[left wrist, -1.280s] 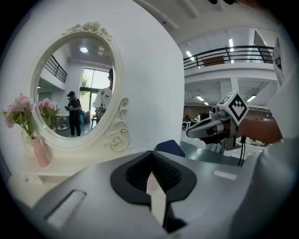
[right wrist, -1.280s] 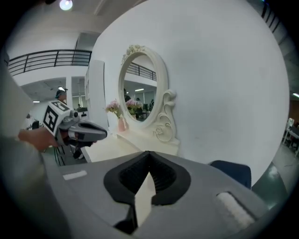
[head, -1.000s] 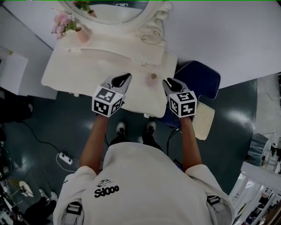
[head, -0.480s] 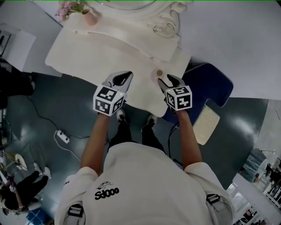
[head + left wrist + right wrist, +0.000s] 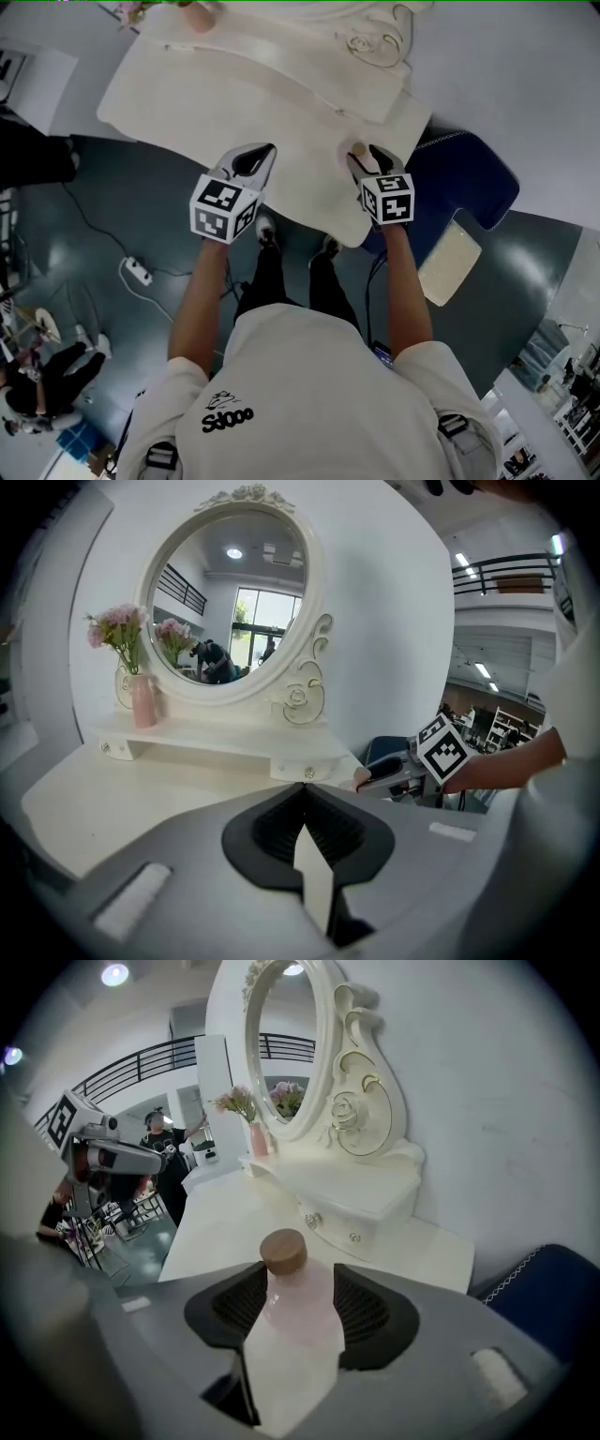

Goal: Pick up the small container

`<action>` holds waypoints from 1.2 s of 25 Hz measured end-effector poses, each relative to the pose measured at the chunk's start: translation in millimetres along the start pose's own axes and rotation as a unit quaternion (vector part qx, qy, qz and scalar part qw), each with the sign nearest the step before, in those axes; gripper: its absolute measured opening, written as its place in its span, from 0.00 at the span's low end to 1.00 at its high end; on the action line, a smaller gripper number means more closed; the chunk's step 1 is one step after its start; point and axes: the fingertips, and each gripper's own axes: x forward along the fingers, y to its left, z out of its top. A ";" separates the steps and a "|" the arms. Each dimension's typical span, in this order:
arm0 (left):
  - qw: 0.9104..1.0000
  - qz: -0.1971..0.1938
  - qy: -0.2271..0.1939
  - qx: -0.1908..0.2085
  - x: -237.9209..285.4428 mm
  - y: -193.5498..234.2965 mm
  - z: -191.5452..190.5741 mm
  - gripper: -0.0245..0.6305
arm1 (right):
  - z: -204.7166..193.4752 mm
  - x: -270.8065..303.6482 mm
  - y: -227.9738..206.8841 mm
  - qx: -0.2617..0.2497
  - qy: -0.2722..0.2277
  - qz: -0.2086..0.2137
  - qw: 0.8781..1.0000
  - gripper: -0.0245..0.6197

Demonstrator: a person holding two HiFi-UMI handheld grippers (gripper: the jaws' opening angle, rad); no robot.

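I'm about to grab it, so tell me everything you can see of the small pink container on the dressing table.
The small container is a pale pink, translucent-looking bottle with a round, wood-like brown cap. It stands upright on the white dressing table, between the jaws of the right claw, which have just been opening and do not seem to press on it.

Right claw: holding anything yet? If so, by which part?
Nothing held yet. On the right claw the jaws have just been opening; they stand apart around the pink bottle, below its brown cap, not pressing it.
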 end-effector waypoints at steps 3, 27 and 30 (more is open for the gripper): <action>1.000 -0.001 0.005 -0.010 2.9 0.6 -10.3 0.06 | 2.4 7.9 2.6 -0.011 -0.008 -0.002 1.000 0.39; 1.000 -0.007 0.004 -0.017 -10.6 6.9 -25.3 0.06 | 17.7 2.6 9.2 0.007 -0.052 -0.051 0.997 0.24; 1.000 -0.006 -0.005 -0.014 -12.3 7.9 -18.4 0.06 | 25.1 -11.1 13.0 0.000 -0.057 -0.051 0.997 0.24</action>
